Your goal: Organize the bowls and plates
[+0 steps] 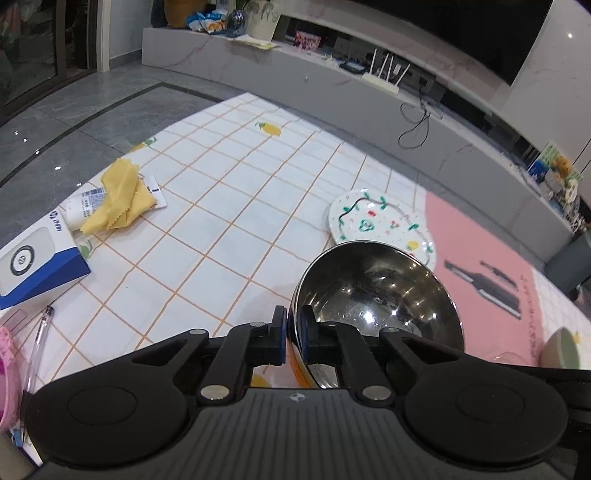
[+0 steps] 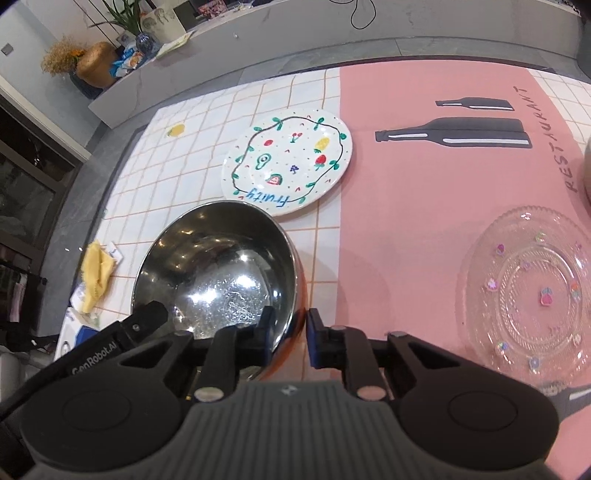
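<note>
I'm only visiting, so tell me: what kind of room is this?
Most likely a home living room: a low TV bench holding a wifi router and a plant vase, with a tablecloth-covered table in front.

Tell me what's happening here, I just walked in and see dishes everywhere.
A person with two handheld grippers is sorting dishes. The left gripper is shut on the rim of a steel bowl, and the right gripper straddles the rim's other side, its jaws apart. A fruit plate lies just beyond the bowl, and a glass plate sits on the pink mat, neither stacked yet.
</note>
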The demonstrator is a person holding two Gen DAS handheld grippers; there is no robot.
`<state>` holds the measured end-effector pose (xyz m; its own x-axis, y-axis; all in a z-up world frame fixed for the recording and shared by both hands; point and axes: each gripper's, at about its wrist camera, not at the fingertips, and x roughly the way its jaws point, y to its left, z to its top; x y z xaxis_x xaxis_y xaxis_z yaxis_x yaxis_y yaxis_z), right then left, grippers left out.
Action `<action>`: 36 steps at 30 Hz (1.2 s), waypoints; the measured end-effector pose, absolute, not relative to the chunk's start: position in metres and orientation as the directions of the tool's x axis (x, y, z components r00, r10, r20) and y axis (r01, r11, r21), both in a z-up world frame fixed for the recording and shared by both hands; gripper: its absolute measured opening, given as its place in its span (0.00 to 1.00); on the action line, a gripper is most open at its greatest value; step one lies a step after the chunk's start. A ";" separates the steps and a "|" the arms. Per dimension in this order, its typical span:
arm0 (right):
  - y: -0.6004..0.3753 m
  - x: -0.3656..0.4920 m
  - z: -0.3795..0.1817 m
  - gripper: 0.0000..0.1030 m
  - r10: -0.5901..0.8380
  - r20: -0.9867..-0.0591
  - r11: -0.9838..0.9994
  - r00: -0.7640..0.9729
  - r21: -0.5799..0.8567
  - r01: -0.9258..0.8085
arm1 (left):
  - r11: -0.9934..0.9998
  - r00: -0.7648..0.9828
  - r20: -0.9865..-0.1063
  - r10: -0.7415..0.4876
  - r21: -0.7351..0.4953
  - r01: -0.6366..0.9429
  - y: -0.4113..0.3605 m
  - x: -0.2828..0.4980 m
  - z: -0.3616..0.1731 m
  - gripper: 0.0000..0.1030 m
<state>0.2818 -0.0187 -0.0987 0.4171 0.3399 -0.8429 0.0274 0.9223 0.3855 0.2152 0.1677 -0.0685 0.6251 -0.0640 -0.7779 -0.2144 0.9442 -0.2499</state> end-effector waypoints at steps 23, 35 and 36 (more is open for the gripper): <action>-0.122 0.135 0.006 0.16 0.413 -0.683 0.844 0.603 0.535 0.028 | 0.955 0.737 -0.662 -0.133 -0.284 -0.082 0.096 0.096 0.036 0.08; -0.154 0.086 -0.020 0.17 0.435 -0.705 0.822 0.560 0.565 0.072 | 0.955 0.673 -0.722 -0.159 -0.286 -0.081 0.085 0.061 0.011 0.08; -0.153 0.085 -0.025 0.17 0.438 -0.710 0.821 0.551 0.565 0.077 | 0.952 0.664 -0.730 -0.164 -0.293 -0.086 0.086 0.060 0.006 0.08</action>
<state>0.0845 -0.1534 -0.0251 0.5512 0.4376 -0.7104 0.0766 0.8213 0.5653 0.0600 0.0865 0.0061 0.6636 -0.1644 -0.7298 -0.0859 0.9524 -0.2926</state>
